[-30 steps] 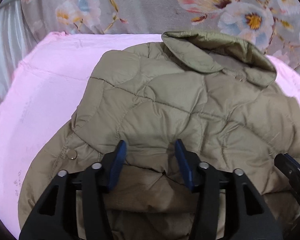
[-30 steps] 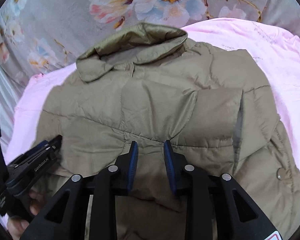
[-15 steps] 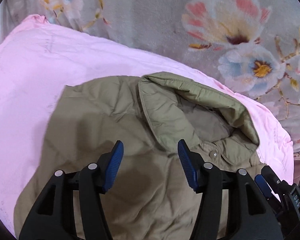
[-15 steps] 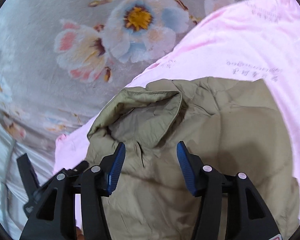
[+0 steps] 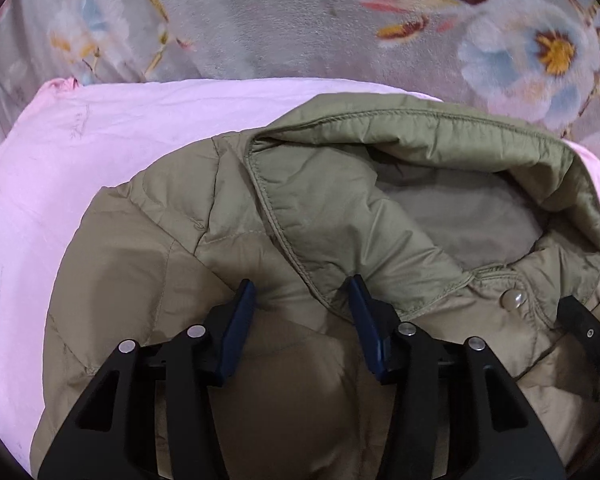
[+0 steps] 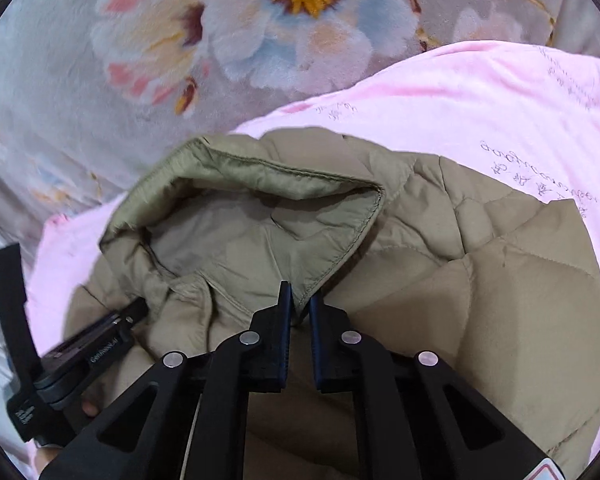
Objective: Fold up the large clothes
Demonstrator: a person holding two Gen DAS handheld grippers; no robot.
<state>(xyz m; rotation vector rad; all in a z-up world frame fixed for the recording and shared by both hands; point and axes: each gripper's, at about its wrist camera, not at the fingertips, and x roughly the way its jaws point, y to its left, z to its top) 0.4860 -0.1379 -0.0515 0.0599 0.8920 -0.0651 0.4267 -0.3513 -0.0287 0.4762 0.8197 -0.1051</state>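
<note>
Two tools work at the neck of one olive quilted jacket (image 5: 148, 264), which lies spread on a pink sheet (image 5: 40, 184) over a grey floral blanket (image 5: 260, 16). No bin, basket or other container shows in either view; the sheet is all that carries the garment.

In the left wrist view the left tool (image 5: 302, 294) points down at the jacket's shoulder, just beside the collar (image 5: 340, 184). Its blue pads (image 5: 236, 332) stand part-way apart and the jaws are closing. Quilted fabric and the lower point of the collar flap lie between them, but the pads do not yet press on the cloth. A round snap button (image 5: 512, 301) sits on the placket to the right of this tool, under the open collar. At the right edge of that view a black part of the other tool juts in over the jacket.

In the right wrist view the right tool (image 6: 299, 300) has its jaws drawn almost together, pinching the lower tip of the collar (image 6: 260, 216) flap between the pads. The collar stands open above it, its pale lining showing. The jacket's other shoulder (image 6: 500, 280) spreads to the right over the pink sheet (image 6: 460, 100). At the lower left the left tool's black body (image 6: 80, 356) rests on the jacket, with part of a hand (image 6: 90, 408) behind it.
</note>
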